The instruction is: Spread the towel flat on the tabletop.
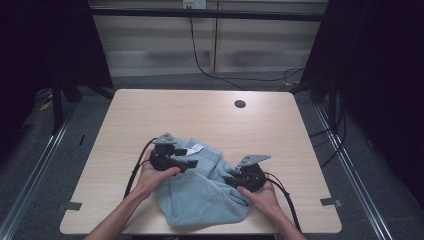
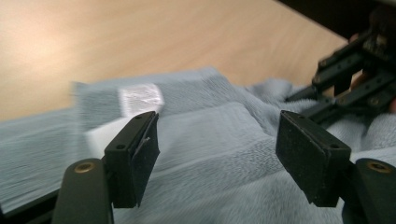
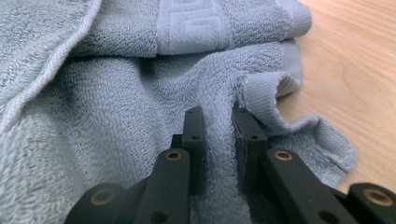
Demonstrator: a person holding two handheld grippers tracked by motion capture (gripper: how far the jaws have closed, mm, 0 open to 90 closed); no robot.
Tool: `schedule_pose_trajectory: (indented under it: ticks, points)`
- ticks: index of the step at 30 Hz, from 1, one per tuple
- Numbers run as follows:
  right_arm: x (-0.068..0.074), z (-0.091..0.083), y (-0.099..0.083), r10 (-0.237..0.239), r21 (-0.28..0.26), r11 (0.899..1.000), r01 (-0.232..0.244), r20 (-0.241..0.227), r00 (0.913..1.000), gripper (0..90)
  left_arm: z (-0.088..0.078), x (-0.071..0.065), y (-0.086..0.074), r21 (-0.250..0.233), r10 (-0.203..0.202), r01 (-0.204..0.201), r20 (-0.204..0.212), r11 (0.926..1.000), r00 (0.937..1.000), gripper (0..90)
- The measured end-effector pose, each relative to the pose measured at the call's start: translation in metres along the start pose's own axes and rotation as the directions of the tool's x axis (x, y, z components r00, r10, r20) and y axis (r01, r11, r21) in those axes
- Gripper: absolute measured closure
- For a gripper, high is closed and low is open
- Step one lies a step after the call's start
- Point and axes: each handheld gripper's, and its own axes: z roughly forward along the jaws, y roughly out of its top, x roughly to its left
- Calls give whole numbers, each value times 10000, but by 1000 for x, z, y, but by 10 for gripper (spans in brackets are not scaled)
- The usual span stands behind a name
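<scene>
A light blue towel lies crumpled on the near half of the wooden table, with a white label at its far edge. My left gripper hovers over the towel's left part. In the left gripper view its jaws stand wide open above the cloth, with nothing between them and the label just beyond. My right gripper sits at the towel's right edge. In the right gripper view it is shut on a raised fold of the towel.
A round cable hole sits in the table's far right area. Bare wood stretches beyond the towel and to both sides. Black cables trail from both grippers toward the near edge. Metal rails and dark curtains flank the table.
</scene>
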Motion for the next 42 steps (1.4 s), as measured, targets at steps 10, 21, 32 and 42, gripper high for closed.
schedule_pose_trajectory:
  ticks: [10, 21, 32, 42]
  points:
    - [-2, 0, 0, 129, -60, 9999, -129, -126, 9998, 778, 23, -15, -17, 1080, 428, -555, 1165, 9926, 9923, 293]
    - [-4, 2, 1, 354, -45, 9994, -355, -206, 9992, 785, 33, -29, -17, 1814, 1393, -1486, 632, 9721, 9882, 667]
    - [-11, -8, 4, 580, -258, 9980, -575, 200, 9981, 798, 9, -17, -13, 914, 744, -805, 685, 9926, 9949, 862]
    - [-19, -43, 18, 1012, -1871, 9788, -827, 916, 9906, 811, -46, -6, 7, -1175, 455, -437, 129, 9921, 9989, 875]
